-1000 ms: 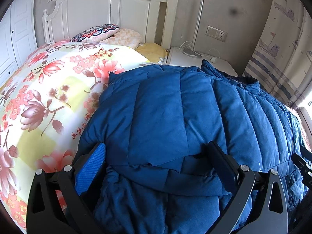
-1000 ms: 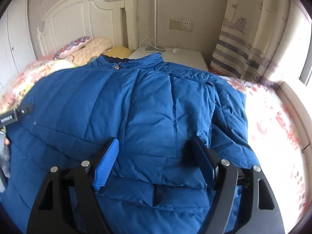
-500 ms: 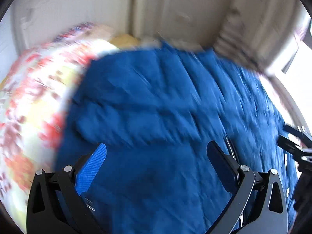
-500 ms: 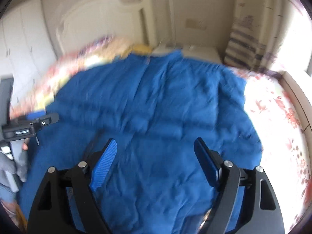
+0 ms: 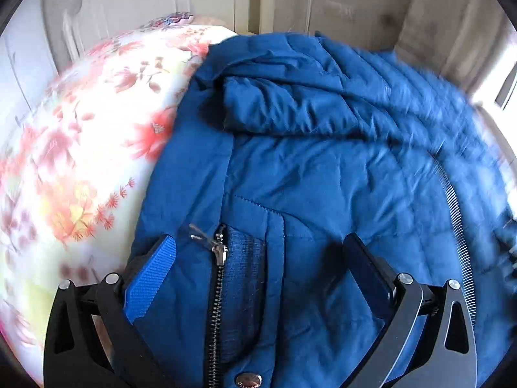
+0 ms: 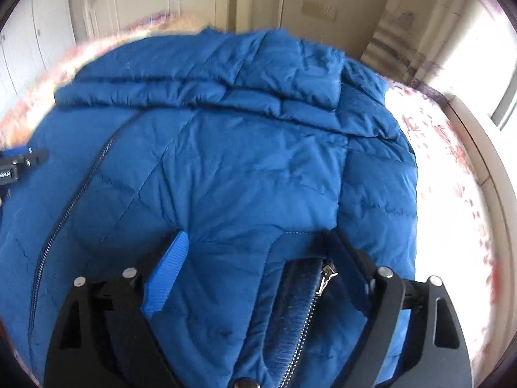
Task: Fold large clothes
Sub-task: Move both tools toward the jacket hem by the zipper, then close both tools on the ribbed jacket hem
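Jacket [image 5: 323, 177], blue and quilted, is spread on floral bedding [image 5: 80, 161]; far edges are blurred. Left gripper [image 5: 258, 255] and right gripper [image 6: 258, 245] are held wide open over zipped pockets, nothing gripped; right jaws have just been opening.

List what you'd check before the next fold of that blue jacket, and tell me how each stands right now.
1. Left hand-held gripper open, nothing pinched: ok, jacket lies under its spread fingers.
2. Right hand-held gripper open: ok, its jaws have just been opening, pads clear of the cloth.
3. Upper part folded down over the body: ok, a folded layer lies across the top.
4. Pocket zippers clear of the pads: not ok, one pull sits between the left fingers, another by the right finger.
5. Jacket fully on the bed: cannot tell, the near hem is out of view.
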The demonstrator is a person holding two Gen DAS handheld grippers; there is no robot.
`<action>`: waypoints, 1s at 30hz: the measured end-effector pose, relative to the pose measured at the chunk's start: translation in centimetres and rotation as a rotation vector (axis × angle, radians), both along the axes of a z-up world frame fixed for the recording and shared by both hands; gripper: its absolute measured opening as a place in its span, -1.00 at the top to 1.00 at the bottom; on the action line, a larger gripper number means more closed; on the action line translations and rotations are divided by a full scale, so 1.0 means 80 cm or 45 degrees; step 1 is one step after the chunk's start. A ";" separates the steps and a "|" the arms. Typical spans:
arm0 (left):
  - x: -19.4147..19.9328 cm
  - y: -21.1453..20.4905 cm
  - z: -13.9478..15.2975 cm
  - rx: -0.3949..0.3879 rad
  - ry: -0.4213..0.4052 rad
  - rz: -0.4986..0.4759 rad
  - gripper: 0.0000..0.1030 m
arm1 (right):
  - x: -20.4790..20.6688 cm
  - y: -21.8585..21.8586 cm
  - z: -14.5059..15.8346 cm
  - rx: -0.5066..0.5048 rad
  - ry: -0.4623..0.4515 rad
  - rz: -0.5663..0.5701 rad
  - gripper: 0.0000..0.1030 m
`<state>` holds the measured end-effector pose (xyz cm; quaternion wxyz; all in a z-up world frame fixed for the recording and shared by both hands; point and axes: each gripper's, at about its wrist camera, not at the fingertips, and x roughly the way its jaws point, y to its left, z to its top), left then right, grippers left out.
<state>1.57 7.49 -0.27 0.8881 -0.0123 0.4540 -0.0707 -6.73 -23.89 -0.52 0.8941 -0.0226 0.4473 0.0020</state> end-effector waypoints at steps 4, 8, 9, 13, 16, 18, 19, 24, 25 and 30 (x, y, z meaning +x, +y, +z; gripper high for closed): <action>-0.043 0.013 0.031 -0.067 -0.079 0.018 -0.91 | -0.041 0.018 0.031 0.037 -0.087 0.030 -0.68; -0.104 -0.028 0.045 -0.078 -0.157 -0.142 -0.91 | -0.079 0.064 0.040 0.025 -0.127 0.207 -0.68; -0.116 -0.039 0.042 -0.058 -0.154 -0.186 -0.91 | -0.088 0.076 0.036 0.018 -0.123 0.253 -0.68; -0.129 -0.081 -0.006 0.164 -0.063 -0.253 -0.91 | -0.111 0.103 -0.004 -0.086 -0.080 0.304 -0.69; -0.134 -0.079 -0.003 0.172 -0.079 -0.252 -0.91 | -0.111 0.098 0.004 -0.061 -0.054 0.282 -0.69; -0.145 -0.071 0.005 0.151 -0.073 -0.233 -0.91 | -0.127 0.098 0.013 -0.071 -0.077 0.277 -0.69; -0.157 -0.063 0.010 0.139 -0.092 -0.223 -0.91 | -0.141 0.098 0.018 -0.063 -0.103 0.299 -0.69; -0.194 -0.040 -0.010 0.149 -0.094 -0.227 -0.91 | -0.173 0.090 -0.006 -0.053 -0.082 0.356 -0.70; -0.201 -0.038 -0.012 0.159 -0.146 -0.242 -0.91 | -0.179 0.086 -0.010 -0.024 -0.121 0.354 -0.70; -0.221 -0.026 0.006 0.077 -0.151 -0.213 -0.91 | -0.198 0.092 0.007 -0.039 -0.143 0.323 -0.69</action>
